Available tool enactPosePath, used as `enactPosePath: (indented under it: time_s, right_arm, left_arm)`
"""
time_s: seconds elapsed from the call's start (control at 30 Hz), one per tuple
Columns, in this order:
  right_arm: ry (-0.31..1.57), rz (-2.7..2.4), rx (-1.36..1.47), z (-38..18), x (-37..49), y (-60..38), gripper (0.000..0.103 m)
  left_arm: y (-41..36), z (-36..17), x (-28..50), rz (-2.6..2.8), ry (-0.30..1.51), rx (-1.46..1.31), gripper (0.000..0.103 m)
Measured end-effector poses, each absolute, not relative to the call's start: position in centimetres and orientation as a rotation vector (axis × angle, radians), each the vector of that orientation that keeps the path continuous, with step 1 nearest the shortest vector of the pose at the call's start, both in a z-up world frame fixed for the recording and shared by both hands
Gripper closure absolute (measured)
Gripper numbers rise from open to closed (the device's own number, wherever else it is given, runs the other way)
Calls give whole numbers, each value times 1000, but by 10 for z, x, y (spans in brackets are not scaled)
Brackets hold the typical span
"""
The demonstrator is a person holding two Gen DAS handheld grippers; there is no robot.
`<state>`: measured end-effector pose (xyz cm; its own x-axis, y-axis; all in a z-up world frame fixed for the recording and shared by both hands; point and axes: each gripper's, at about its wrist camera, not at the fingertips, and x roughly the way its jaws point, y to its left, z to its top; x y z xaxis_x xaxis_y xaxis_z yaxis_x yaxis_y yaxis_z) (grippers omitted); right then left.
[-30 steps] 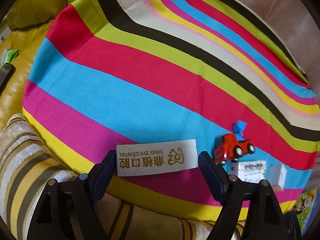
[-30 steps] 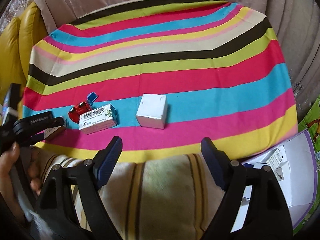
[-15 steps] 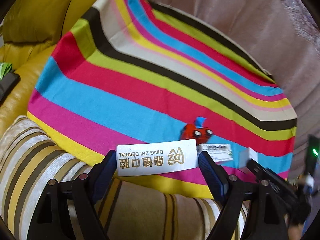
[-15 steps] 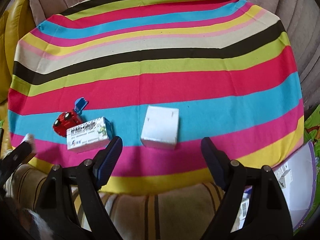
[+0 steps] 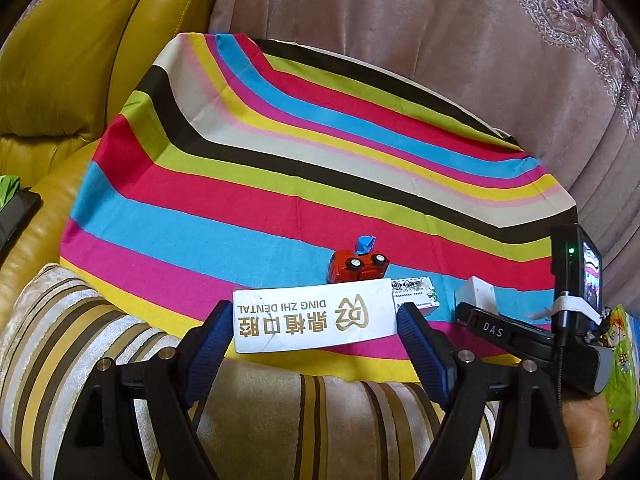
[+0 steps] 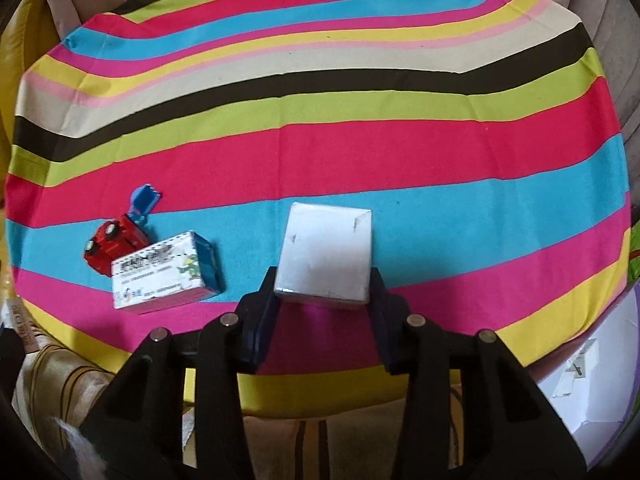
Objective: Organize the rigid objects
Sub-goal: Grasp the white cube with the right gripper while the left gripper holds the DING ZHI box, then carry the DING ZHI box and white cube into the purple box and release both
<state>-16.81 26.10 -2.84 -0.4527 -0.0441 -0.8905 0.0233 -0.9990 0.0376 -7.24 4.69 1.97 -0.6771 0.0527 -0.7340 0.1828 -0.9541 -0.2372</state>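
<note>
My left gripper [image 5: 313, 312] is shut on a long white dental box [image 5: 312, 330] with gold lettering and holds it above the near edge of the striped cloth [image 5: 280, 184]. My right gripper [image 6: 323, 280] has its jaws closing on the small white box [image 6: 326, 248], with its pads pressed on both sides; the box rests on the cloth's blue stripe. A red toy car [image 6: 114, 244] with a blue scoop lies on its side to the left. A small printed box [image 6: 164, 276] leans against it. From the left wrist, the car [image 5: 356, 266] and printed box [image 5: 414, 294] sit behind the held box.
The cloth covers a rounded seat. A yellow leather sofa [image 5: 60, 60] stands on the left and a striped cushion [image 5: 60, 340] lies along the near edge. An open white carton [image 6: 592, 380] sits at the lower right. A dark flat device [image 5: 16, 216] rests on the sofa.
My right gripper came down and forward over the white box and shut on it. My left gripper rose and drew back with the dental box, showing more of the cloth.
</note>
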Motion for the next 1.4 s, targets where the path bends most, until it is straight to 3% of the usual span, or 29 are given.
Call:
enactPosePath:
  time_s: [0.87,1.4]
  right_arm:
    - [-163,-2734,1342,23,-76,306,57]
    - [-266,-2782,1387,16,-2,387,57]
  left_arm:
    - [106,42,-31,-2903,259,1267,20]
    - [197,36,5,-3095,57,1474,20]
